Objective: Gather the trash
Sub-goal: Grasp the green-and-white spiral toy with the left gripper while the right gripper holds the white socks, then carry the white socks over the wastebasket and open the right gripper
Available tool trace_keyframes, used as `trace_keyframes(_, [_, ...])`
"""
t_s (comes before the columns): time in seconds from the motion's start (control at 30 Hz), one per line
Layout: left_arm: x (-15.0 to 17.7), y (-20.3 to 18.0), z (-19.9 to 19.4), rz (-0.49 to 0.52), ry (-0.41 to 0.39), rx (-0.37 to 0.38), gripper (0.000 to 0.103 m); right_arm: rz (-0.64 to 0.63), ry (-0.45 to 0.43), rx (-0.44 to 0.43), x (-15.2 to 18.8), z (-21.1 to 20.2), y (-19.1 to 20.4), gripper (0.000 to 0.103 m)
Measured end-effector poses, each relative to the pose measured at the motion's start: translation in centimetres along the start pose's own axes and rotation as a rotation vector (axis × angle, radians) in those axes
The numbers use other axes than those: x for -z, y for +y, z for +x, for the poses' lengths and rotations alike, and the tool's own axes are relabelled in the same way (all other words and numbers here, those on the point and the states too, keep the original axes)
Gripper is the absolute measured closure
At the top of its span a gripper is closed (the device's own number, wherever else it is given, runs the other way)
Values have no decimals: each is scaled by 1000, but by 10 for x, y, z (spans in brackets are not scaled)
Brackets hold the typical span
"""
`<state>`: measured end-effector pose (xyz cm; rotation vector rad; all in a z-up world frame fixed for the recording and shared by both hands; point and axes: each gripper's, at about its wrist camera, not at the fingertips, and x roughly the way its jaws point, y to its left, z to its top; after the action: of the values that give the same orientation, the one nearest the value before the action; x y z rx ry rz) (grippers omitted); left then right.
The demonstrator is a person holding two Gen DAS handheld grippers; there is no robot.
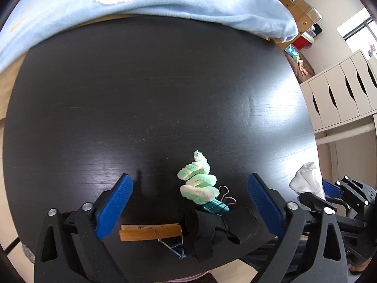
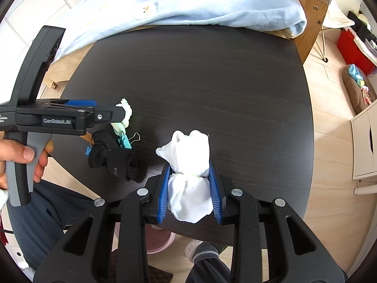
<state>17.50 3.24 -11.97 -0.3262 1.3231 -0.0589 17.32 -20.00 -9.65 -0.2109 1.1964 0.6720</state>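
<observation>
A crumpled white paper tissue (image 2: 188, 176) is held pinched between the blue pads of the right tool (image 2: 190, 189), above the near edge of the dark round wooden desk (image 2: 212, 75). The left tool (image 1: 189, 200) is spread wide, nothing pressed by its pads, angled steeply down over a small clutter at the desk's near-left edge. Between its open fingers a twisted green-and-white fuzzy pipe cleaner (image 1: 198, 179) is seen, long axis running away from the tool, slightly right of centre. Touching it: a teal binder clip (image 1: 216, 206), a rolled black fabric strap (image 1: 219, 231), a wooden clothespin (image 1: 148, 232). The left tool is judged far nearer to this pile; a short further descent would bracket the pipe cleaner.
</observation>
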Motion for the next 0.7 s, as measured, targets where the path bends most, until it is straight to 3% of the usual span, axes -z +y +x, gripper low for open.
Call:
trace_keyframes(0.13, [-3, -2, 10, 0, 26, -6, 33, 1, 3, -2, 1, 2, -1, 72])
trace_keyframes(0.2, [-3, -2, 11, 3, 26, -2, 35, 3, 2, -3, 1, 3, -2, 72])
trace_keyframes(0.47, [-3, -5, 16, 19, 35, -7, 70, 3, -2, -8, 0, 5, -3, 72])
trace_keyframes(0.7, [-3, -1, 7, 35, -18, -27, 74, -1, -12, -10, 0, 3, 0, 72])
